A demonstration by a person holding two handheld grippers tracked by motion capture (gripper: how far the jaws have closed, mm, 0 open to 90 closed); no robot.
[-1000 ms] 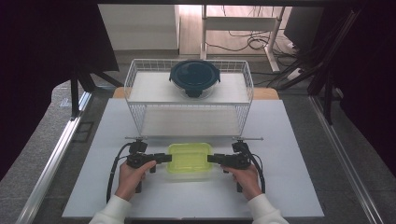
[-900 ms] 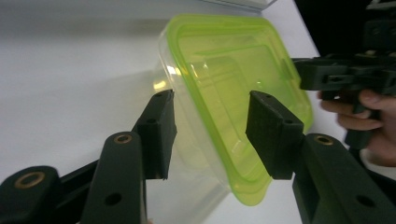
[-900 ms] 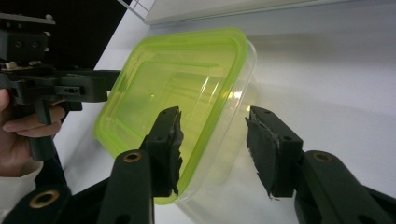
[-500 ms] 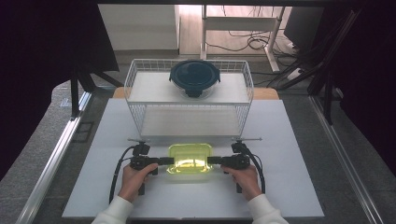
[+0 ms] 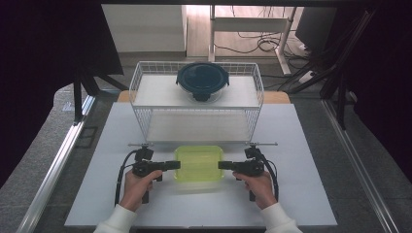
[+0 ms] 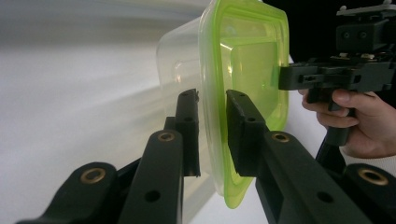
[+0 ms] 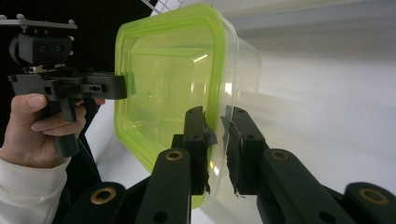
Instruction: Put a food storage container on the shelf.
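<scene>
The clear plastic box with the green lid (image 5: 198, 163) sits just before the white wire rack (image 5: 197, 104). The left gripper (image 6: 212, 135) and right gripper (image 7: 215, 149) have just been closing and now pinch its lid rim on both sides. The thin rim could slip out and the box fall.

left tool (image 6: 212, 135) jaws have just been closing on green-lidded clear container (image 6: 243, 70), rim between them, pads seemingly pressing. right tool (image 6: 280, 77) grips far edge, hand (image 6: 355, 123) behind. white surface (image 6: 70, 116) blurred.

High view overhead, far; gripper views close, sharing container (image 5: 198, 163).
</scene>
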